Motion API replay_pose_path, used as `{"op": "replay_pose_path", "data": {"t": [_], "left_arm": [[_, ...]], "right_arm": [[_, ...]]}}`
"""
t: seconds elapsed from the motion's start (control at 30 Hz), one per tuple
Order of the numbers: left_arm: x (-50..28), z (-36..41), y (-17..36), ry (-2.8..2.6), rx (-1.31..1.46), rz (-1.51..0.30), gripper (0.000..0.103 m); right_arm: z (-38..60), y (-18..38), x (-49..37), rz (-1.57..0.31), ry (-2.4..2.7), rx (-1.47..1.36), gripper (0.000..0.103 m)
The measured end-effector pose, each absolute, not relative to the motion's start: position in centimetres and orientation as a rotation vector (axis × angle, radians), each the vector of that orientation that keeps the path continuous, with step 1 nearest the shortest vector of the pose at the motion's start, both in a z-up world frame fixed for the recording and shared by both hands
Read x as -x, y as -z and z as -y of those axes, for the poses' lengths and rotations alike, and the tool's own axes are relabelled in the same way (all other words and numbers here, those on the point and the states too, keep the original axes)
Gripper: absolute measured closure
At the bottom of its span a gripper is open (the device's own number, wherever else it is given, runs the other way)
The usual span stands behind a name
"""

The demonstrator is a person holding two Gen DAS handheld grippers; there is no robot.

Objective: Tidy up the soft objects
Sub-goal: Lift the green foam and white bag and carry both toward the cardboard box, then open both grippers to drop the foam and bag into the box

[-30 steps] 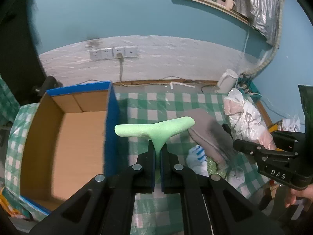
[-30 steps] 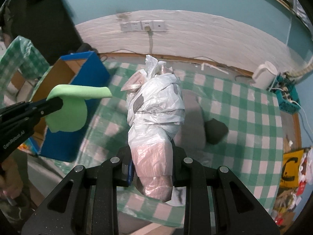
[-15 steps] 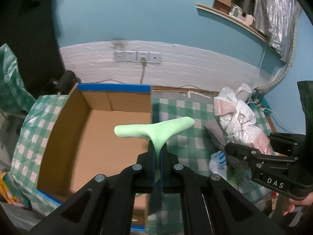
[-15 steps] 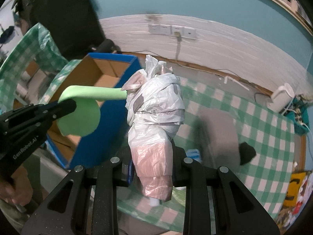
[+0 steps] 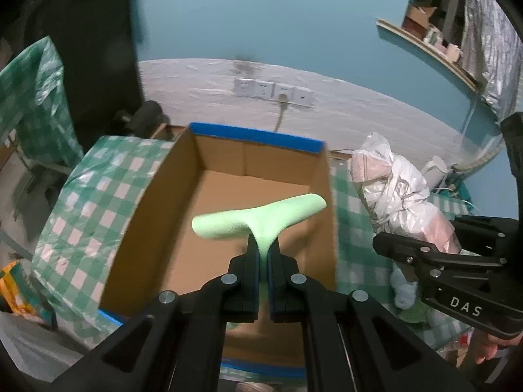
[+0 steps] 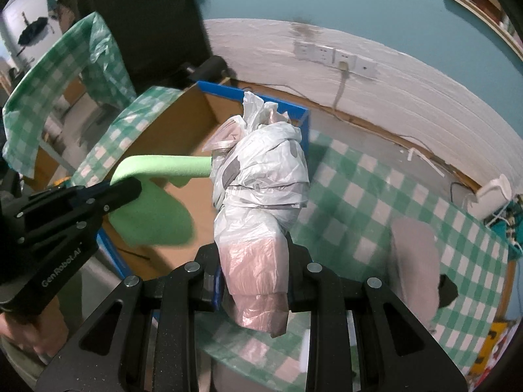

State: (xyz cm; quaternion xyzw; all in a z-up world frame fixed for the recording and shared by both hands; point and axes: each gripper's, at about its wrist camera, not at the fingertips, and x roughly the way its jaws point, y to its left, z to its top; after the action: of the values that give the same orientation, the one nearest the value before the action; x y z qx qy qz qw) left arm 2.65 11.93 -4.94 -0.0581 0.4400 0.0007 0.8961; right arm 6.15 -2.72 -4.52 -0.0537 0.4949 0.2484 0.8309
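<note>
My left gripper [image 5: 264, 245] is shut on a light green foam piece [image 5: 258, 217] and holds it above the open cardboard box with blue edges [image 5: 163, 215]. The foam also shows in the right wrist view [image 6: 153, 209]. My right gripper [image 6: 253, 251] is shut on a white and pink plastic bag bundle [image 6: 261, 189], held upright beside the box's right wall [image 6: 305, 124]. The bundle also shows in the left wrist view [image 5: 395, 189]. The box floor looks bare.
A green checked cloth covers the table [image 6: 359, 202]. A grey cloth [image 6: 415, 254] with a black patch lies at the right. A pale blue soft item [image 5: 403, 290] lies on the table. Wall sockets with a plugged cable [image 5: 274, 89] are behind.
Both grippers have moved left with their loads. The green foam went from over the table to above the box. The bag bundle now stands next to the box.
</note>
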Motion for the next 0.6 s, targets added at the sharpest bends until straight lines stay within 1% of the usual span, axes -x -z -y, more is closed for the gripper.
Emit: {"op": "replay_pose_path", "data": {"t": [0.33, 0.53, 0.6], "left_arm": [[-3.3, -14.6, 8.1, -0.061, 0.134, -0.988, 0.099], [-3.5, -15.4, 9.1, -0.095, 0.146, -1.019, 0.099], [-3.5, -15.7, 9.1, -0.105, 0.152, -1.026, 0.097]], "right_arm": [[-2.0, 6.7, -7.3, -1.109, -0.581, 0.147, 0.077], [-3.5, 7.7, -7.5, -1.143, -0.614, 0.144, 0.077], [-3.7, 7.8, -7.6, -1.14, -0.614, 0.138, 0.077]]}}
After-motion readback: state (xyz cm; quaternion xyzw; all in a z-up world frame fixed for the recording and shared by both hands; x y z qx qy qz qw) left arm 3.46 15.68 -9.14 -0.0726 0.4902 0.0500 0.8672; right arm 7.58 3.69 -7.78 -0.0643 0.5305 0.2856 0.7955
